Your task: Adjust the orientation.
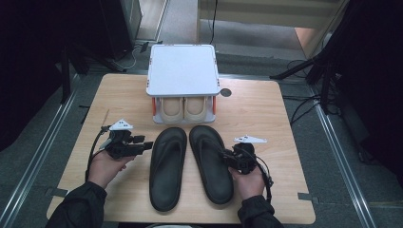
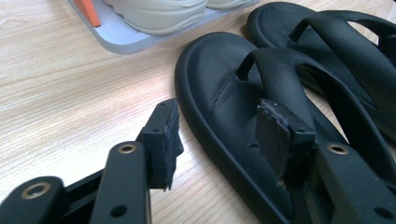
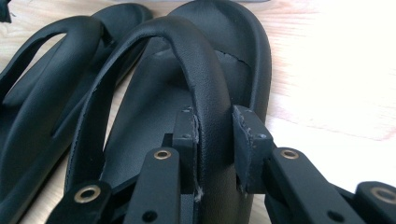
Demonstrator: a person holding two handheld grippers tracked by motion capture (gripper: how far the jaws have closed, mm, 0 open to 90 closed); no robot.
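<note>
Two black flip-flop sandals lie side by side on the wooden table (image 1: 266, 118), toes pointing away. The left sandal (image 1: 166, 166) (image 2: 210, 84) has my left gripper (image 1: 145, 142) (image 2: 219, 130) at its outer edge, open: one jaw hangs over the bare table, the other over the footbed, and neither pad touches it. The right sandal (image 1: 209, 166) (image 3: 149, 140) is held by its strap (image 3: 205, 70). My right gripper (image 1: 227, 156) (image 3: 215, 126) is shut on that strap, with a pad on each side.
Behind the sandals stands a white shoe rack (image 1: 183, 71) with a flat top and orange posts; a pair of beige shoes (image 1: 183, 107) (image 2: 159, 14) sits on its lower shelf. A small black disc (image 1: 225, 92) lies to its right. Bare table lies left and right.
</note>
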